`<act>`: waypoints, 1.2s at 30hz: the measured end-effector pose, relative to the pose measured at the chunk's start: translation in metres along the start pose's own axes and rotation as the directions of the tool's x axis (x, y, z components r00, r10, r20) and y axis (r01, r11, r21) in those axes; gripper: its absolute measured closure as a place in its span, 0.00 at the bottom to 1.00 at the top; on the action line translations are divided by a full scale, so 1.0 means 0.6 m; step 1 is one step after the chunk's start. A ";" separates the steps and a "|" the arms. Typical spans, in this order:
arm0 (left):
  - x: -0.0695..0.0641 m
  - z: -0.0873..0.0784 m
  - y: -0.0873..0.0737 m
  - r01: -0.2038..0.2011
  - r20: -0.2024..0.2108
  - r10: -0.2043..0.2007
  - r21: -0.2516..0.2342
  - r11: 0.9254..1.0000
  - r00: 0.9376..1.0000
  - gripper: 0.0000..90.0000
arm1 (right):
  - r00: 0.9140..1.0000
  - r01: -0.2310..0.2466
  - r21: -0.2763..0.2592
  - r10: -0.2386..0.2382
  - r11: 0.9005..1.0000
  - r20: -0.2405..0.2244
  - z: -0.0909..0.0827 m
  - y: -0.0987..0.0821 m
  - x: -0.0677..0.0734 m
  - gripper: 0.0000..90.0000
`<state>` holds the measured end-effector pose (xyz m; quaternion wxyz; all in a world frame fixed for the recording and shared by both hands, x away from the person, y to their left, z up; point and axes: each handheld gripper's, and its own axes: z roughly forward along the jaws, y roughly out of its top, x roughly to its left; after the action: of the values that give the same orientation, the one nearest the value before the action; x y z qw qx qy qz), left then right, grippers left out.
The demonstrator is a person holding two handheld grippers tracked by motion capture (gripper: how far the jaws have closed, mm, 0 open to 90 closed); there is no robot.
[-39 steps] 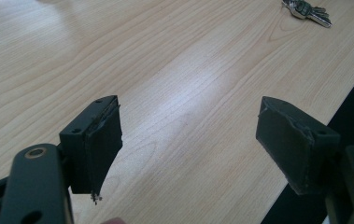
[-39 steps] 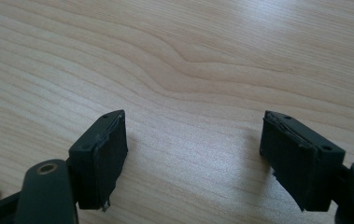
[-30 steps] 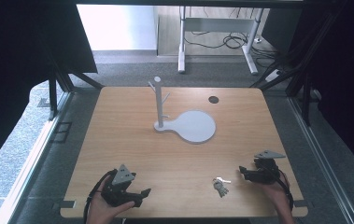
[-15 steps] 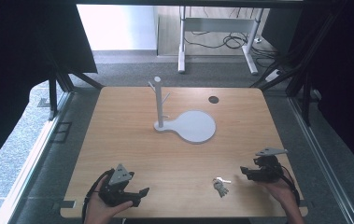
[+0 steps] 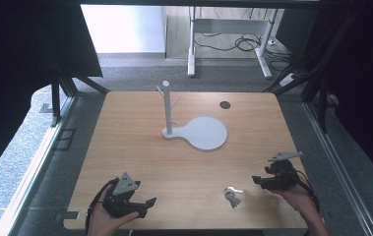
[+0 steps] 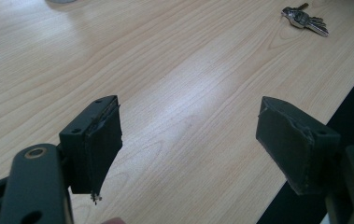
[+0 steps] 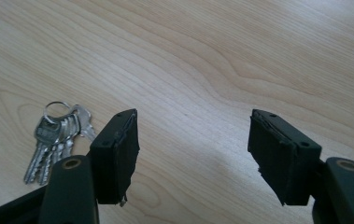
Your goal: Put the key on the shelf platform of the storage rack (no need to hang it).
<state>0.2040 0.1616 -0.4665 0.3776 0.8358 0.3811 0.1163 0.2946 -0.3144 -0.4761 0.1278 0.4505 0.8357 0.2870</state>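
A small bunch of silver metal keys on a ring (image 5: 232,195) lies flat on the light wood-grain bench (image 5: 184,162), near the near edge and right of the middle. In the high view its ring end, with one key spread off to the right, lies toward the far side, and the blades lie close together and point toward the near edge, leaning slightly right, so the long axis of the bunch runs roughly near to far.

The right gripper (image 5: 256,180) is held in the person's right hand (image 5: 297,197) just right of the keys and apart from them, its jaws pointing left toward the bunch. Its jaws stand wide apart with only bare bench between them and have just been closing a little. In the right gripper view the keys (image 7: 55,137) lie to the left of the left jaw, outside the gap, untouched, with the ring away from the camera and the blades fanned toward it.

The left gripper (image 5: 147,206) sits in the person's left hand (image 5: 105,222) at the near left of the bench, well apart from the keys, jaws pointing right. Its jaws are spread wide and grasp nothing. In the left gripper view the keys (image 6: 304,18) show far off.

Toward the far middle of the bench stands a white peg stand with a round flat base (image 5: 199,132), well apart from the keys.
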 end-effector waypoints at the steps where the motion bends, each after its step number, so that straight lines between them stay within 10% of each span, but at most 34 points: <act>1: 0.000 0.000 0.000 -0.001 0.000 0.001 0.000 1.000 1.000 0.25 | 1.000 0.000 0.000 0.000 1.000 0.000 0.000 0.000 0.000 0.38; 36: 0.004 -0.008 -0.001 0.000 -0.001 0.000 -0.010 1.000 1.000 0.25 | 0.986 0.147 0.190 -0.128 0.971 -0.109 0.049 0.027 0.105 0.42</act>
<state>0.2026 0.1663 -0.4638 0.3817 0.8339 0.3806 0.1186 0.2844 -0.2447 -0.4871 0.0618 0.3876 0.8944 0.2144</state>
